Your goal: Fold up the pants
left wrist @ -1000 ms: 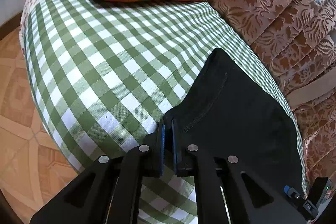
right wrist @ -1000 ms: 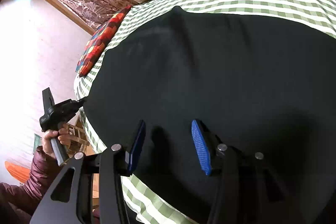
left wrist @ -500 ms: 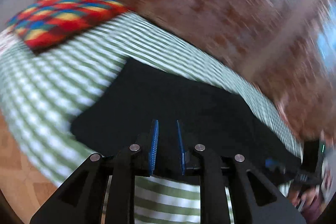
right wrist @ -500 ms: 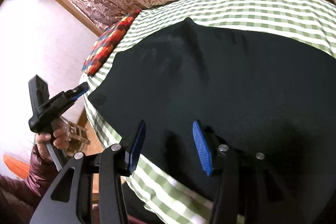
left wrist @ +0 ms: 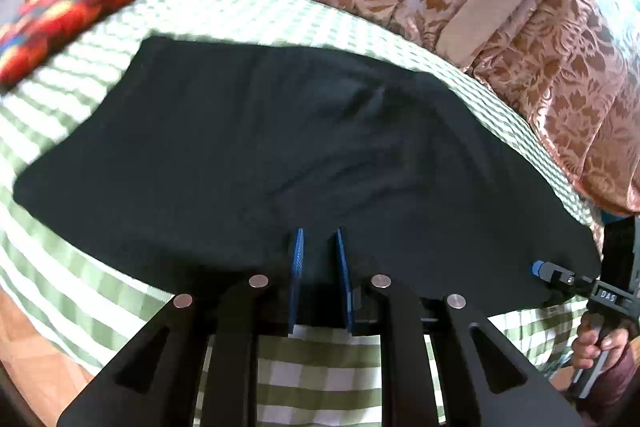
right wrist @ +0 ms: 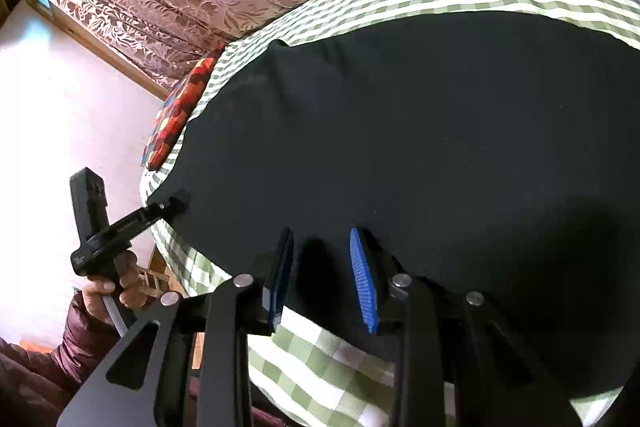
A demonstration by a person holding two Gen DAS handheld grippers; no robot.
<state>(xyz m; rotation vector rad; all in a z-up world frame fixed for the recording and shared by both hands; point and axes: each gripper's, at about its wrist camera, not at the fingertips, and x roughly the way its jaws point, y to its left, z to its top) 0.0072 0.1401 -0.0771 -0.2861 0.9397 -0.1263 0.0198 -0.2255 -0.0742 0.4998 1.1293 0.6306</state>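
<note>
My left tool [left wrist: 320, 239] hangs over the near edge of the black fabric pants [left wrist: 280, 131], which lie spread flat on the green-and-white checked sheet [left wrist: 312, 379]. Its blue ribbed pads [left wrist: 297, 259] stand a narrow gap apart, having just eased open. I see only dark cloth behind the gap and nothing pinched, so this tool is released.

My right tool [right wrist: 320, 233] sits further along the same near edge. Its jaws have just been closing but are still clearly apart. The hem of the pants lies between the pads and neither pad presses on it, so it is released too.

In the right wrist view, the tip of my left tool meets the pants' left edge, and my left hand [right wrist: 116, 279] grips its handle. The far edge of the pants lies well short of the brown floral curtain [left wrist: 520, 47]. A red, blue and yellow plaid cushion [left wrist: 80, 3] rests on the sheet at the far left, apart from the pants.
</note>
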